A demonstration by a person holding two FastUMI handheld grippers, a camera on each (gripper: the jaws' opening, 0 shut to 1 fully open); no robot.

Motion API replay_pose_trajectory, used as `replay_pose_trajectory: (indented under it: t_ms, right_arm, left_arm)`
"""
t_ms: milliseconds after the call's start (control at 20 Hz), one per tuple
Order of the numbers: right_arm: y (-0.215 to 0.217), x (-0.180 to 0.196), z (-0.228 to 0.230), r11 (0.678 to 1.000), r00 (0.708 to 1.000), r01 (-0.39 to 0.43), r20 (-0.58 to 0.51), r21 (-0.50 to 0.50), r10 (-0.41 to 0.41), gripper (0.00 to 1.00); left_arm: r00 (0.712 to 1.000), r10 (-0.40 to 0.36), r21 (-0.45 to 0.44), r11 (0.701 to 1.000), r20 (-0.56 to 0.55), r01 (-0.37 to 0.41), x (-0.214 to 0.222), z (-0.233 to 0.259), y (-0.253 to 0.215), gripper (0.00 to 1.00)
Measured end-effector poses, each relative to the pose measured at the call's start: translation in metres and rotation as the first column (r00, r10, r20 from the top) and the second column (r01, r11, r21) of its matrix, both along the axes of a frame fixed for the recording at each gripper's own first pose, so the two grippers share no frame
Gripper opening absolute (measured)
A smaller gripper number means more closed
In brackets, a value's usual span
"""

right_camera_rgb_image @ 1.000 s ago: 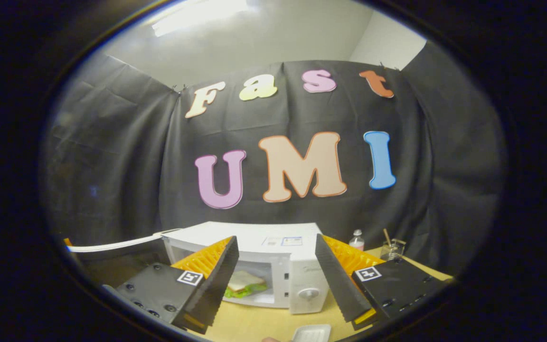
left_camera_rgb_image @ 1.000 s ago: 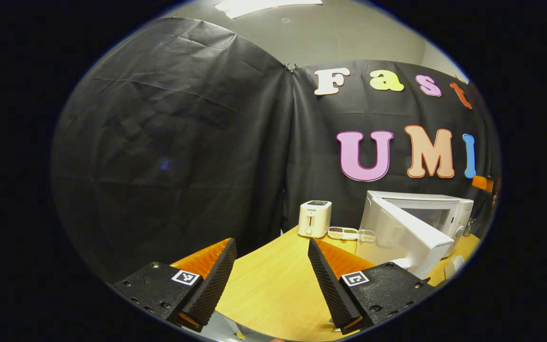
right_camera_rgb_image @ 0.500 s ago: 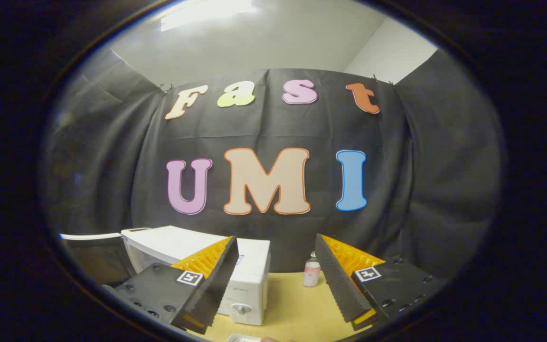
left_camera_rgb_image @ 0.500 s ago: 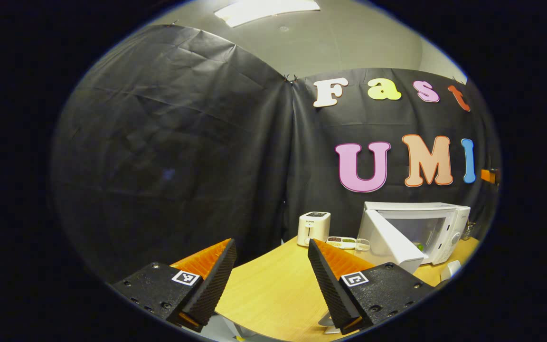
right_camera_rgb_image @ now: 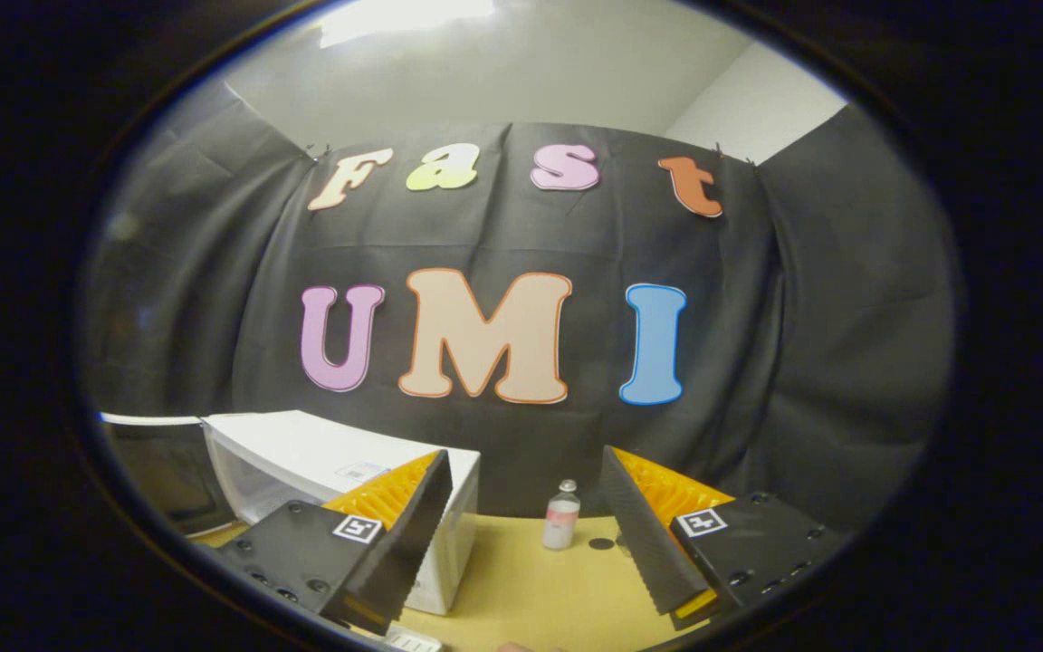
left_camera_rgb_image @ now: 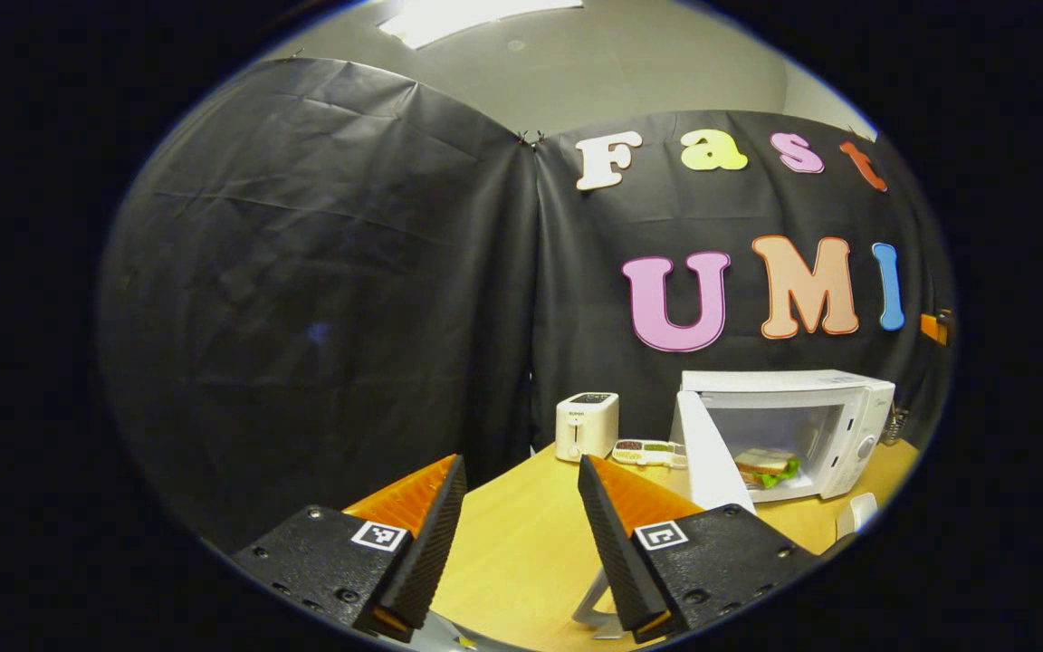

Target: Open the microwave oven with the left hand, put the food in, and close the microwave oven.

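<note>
In the left gripper view a white microwave oven [left_camera_rgb_image: 811,398] stands on the wooden table [left_camera_rgb_image: 521,534] at the right, its door [left_camera_rgb_image: 701,444] swung out toward me. A sandwich [left_camera_rgb_image: 764,465] with green lettuce lies inside the cavity. My left gripper [left_camera_rgb_image: 521,543] is open and holds nothing, well back from the oven and to its left. In the right gripper view the microwave oven [right_camera_rgb_image: 304,453] sits at the lower left, partly behind one finger. My right gripper [right_camera_rgb_image: 526,543] is open with nothing between its fingers.
A white toaster [left_camera_rgb_image: 587,426] and a small divided dish [left_camera_rgb_image: 650,450] stand at the table's back, left of the oven. A white object [left_camera_rgb_image: 856,516] sits near the table's right edge. A small bottle [right_camera_rgb_image: 561,516] stands right of the oven on the wooden table [right_camera_rgb_image: 540,589].
My left gripper has drawn back from the oven, so the sandwich inside now shows. My right gripper has swung right, away from the oven's cavity, toward the bottle.
</note>
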State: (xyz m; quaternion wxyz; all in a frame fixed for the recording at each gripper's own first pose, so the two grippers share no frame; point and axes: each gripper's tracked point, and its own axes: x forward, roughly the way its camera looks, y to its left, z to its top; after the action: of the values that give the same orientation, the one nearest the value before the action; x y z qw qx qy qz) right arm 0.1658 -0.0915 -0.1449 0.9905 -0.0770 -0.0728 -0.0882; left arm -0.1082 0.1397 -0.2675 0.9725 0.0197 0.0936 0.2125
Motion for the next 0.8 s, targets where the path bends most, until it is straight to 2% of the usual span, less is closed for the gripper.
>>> replay_pose_trajectory:
  t_ms: [100,150,200,250,350,400,550,650,700,750,800]
  right_arm:
    - [0.001,0.004,-0.01,1.0,0.999,-0.02,-0.037,-0.024,0.019,0.95]
    - [0.0,0.004,-0.012,0.999,0.999,-0.024,-0.047,-0.022,0.023,0.96]
    - [0.001,0.005,-0.01,0.999,0.998,-0.031,-0.046,-0.017,0.03,1.0]
    - [0.003,0.004,-0.008,0.999,0.998,-0.043,-0.044,-0.012,0.043,0.96]
    - [0.005,0.002,-0.007,0.999,0.998,-0.05,-0.045,-0.005,0.05,0.96]
    - [0.004,0.001,-0.006,0.999,0.998,-0.044,-0.044,-0.004,0.044,1.0]
    - [-0.003,-0.003,-0.006,1.0,0.999,-0.028,-0.045,0.013,0.029,1.0]
    - [-0.006,-0.004,-0.007,0.999,0.999,-0.019,-0.05,0.026,0.021,0.96]
    - [-0.011,-0.004,-0.009,1.0,0.999,-0.002,-0.053,0.023,0.004,1.0]
    - [-0.018,-0.004,-0.008,0.999,0.998,0.025,-0.052,0.021,-0.024,0.96]
    - [-0.023,-0.005,-0.007,0.999,0.998,0.047,-0.049,0.02,-0.046,0.96]
  left_arm:
    - [1.0,0.011,-0.004,1.0,-0.029,-0.011,-0.002,-0.006,-0.002,0.58]
    - [0.999,0.012,-0.008,1.0,-0.037,-0.013,-0.002,-0.008,-0.005,0.38]
    - [0.999,0.006,-0.013,1.0,-0.038,-0.007,-0.001,-0.007,-0.01,0.28]
    - [0.999,0.0,-0.019,1.0,-0.037,-0.001,0.0,-0.005,-0.014,0.1]
    - [0.999,-0.026,-0.041,0.999,-0.038,0.025,-0.001,-0.007,-0.024,0.01]
    - [0.998,-0.047,-0.049,0.998,-0.041,0.045,0.002,-0.009,-0.031,0.01]
    - [0.996,-0.062,-0.04,0.997,-0.061,0.059,-0.001,-0.015,-0.037,0.0]
    - [0.994,-0.079,-0.047,0.996,-0.078,0.075,-0.001,-0.018,-0.046,0.0]
    - [0.993,-0.089,-0.054,0.995,-0.082,0.085,0.0,-0.02,-0.051,0.0]
    - [0.991,-0.103,-0.064,0.993,-0.083,0.098,0.001,-0.022,-0.057,0.01]
    - [0.989,-0.123,-0.075,0.99,-0.081,0.117,0.001,-0.025,-0.065,0.01]
